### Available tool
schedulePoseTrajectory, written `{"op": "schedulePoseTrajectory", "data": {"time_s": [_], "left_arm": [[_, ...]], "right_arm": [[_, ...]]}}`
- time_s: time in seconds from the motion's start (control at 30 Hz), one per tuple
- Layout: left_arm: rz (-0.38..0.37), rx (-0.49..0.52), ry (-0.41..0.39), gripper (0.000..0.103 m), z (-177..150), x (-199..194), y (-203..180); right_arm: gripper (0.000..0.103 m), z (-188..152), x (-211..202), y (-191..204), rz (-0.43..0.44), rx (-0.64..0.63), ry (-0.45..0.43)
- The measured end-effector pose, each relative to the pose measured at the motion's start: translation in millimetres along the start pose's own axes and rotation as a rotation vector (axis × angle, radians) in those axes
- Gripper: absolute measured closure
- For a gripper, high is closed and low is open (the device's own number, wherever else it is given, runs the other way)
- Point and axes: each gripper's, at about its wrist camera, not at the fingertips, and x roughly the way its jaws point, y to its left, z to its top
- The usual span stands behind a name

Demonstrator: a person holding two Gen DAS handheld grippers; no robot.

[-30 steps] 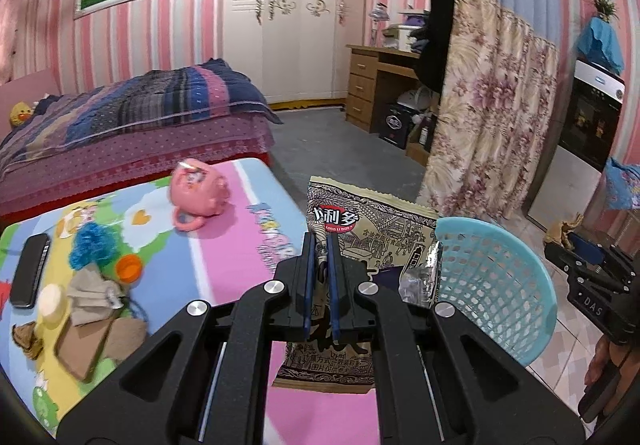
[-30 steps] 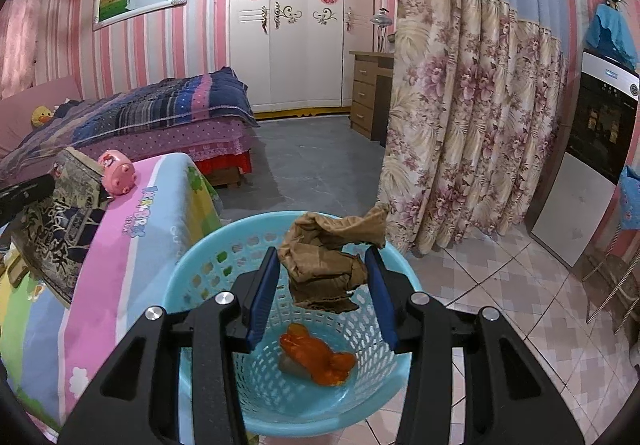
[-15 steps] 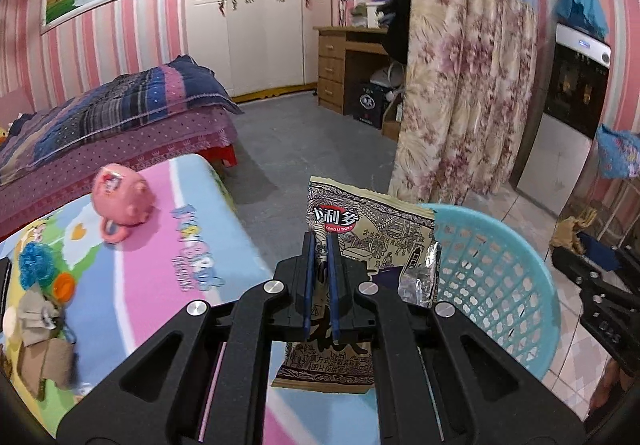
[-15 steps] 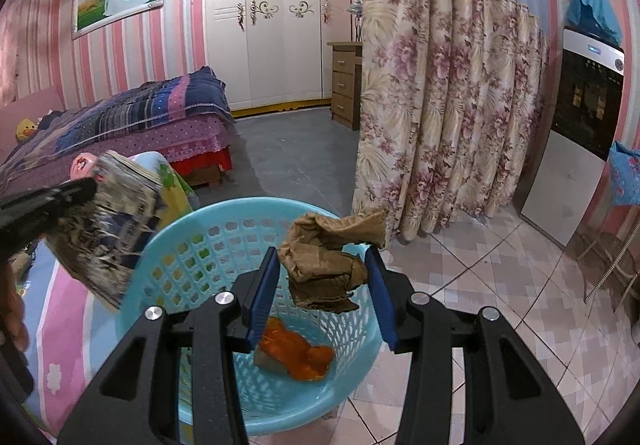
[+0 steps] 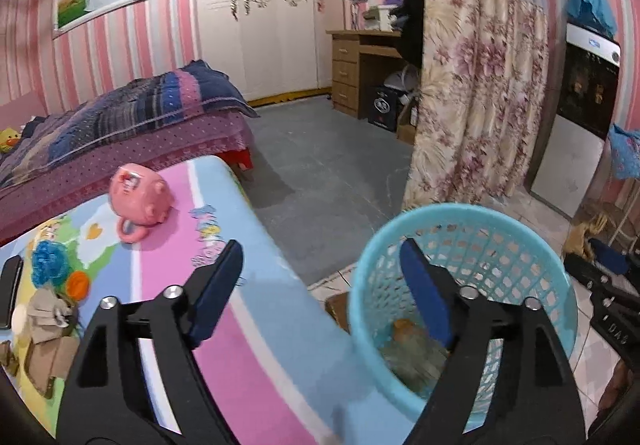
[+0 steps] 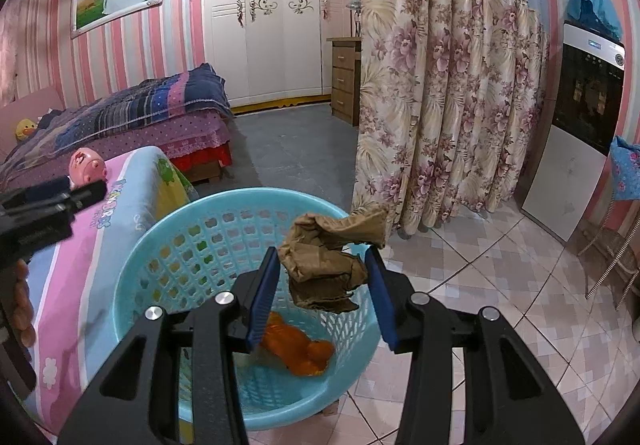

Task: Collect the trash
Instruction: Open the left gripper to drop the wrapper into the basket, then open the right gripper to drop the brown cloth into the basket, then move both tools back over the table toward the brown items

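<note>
A: How were the tongs found at this moment?

B: The left gripper [image 5: 320,281] was seen with its jaws having just been spread wide, and nothing was held between them. It was poised over the near rim of the basket [image 5: 568,305]. A blurred shape was made out inside the basket, low against its near wall; whether that was the snack bag could not be told.

A: And the right gripper [image 6: 322,285]?

B: Its jaws were clamped on a crumpled brown paper [image 6: 324,265], which was held above the basket's [image 6: 132,269] opening. An orange scrap [image 6: 300,345] was already lying on the basket floor.

A: How could the step in hand be done well?

B: The paper appeared to be well placed, so the jaws need only be parted while the gripper is kept steady over the middle of the basket. Its upper flap was seen reaching toward the far rim; a slight lowering before release would probably keep it from catching there or falling outside. A light basket could be tipped if the rim were knocked, so contact with it is best avoided.

A: What was left on the table [image 5: 248,325]?

B: More crumpled brown paper [image 5: 48,329] was seen at its left end, beside a blue scrubber [image 5: 48,261] and an orange cap [image 5: 78,283]. A pink piggy bank [image 5: 138,201] was judged not to be trash.
</note>
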Motion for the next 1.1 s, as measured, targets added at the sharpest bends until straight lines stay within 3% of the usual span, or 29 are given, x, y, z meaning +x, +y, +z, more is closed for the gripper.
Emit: {"op": "schedulePoseTrajectory", "data": {"time_s": [0.37,0.5,0.73,0.93,1.1], "left_arm": [[0.071,-0.028,-0.031,0.009,-7.1,-30.6,44.1],[0.095,-0.051,-0.031,0.008,-14.1,-41.2,61.5],[0.141,-0.077,-0.043,0.008,-23.9,-67.5,92.0],[0.199,-0.119,-0.064,0.006,-31.3,-101.4,133.0],[0.257,-0.171,-0.062,0.006,-39.3,-124.0,173.6]], "right_arm": [[0.056,-1.5,19.1,27.6,0.015,-0.006,-0.009],[0.032,-2.9,22.6,39.2,0.002,-0.025,-0.012],[0.012,3.2,9.1,50.3,-0.021,-0.009,-0.037],[0.010,16.0,-10.9,74.2,0.017,-0.024,-0.074],[0.009,22.1,-29.3,117.3,0.075,-0.076,-0.114]]}}
